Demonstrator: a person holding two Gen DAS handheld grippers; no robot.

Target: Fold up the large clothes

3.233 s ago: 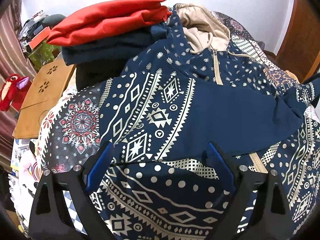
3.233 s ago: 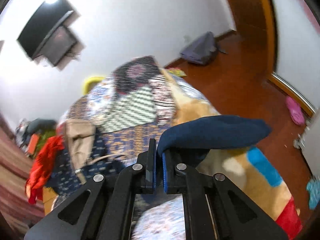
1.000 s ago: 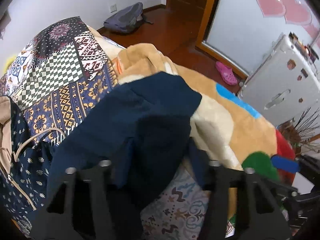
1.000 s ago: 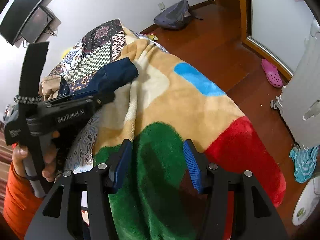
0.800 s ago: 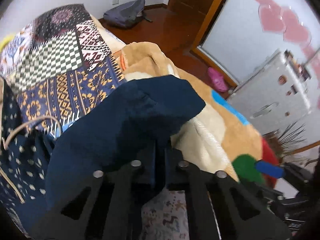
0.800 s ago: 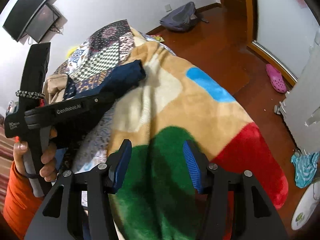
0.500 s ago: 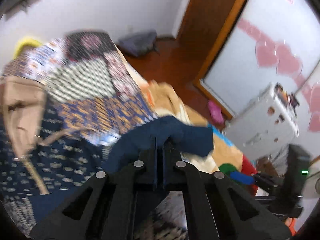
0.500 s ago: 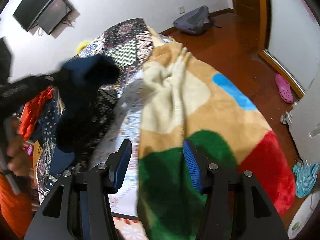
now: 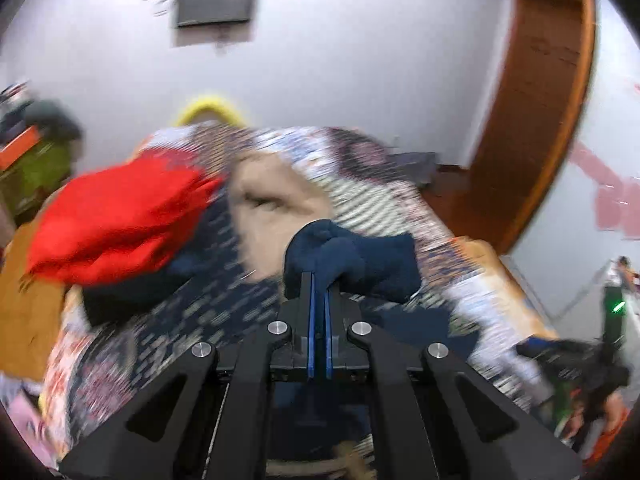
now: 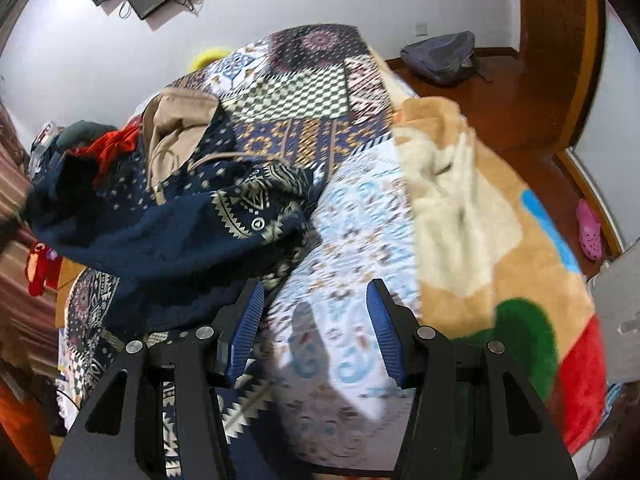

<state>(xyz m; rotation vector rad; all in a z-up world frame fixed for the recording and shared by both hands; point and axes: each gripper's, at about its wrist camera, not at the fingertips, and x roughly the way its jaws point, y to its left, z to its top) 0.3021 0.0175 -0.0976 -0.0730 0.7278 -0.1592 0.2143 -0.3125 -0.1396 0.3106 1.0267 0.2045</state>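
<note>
Left tool [image 9: 318, 280] clamped on navy sleeve [image 9: 352, 260]

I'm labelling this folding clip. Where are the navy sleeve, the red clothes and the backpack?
navy sleeve [image 9: 348, 258], left wrist view, the bunched cuff above the hand-held gripper.
red clothes [image 9: 116, 216], left wrist view, middle of the folded pile.
backpack [image 10: 440, 56], right wrist view, its top, on the floor.
</note>
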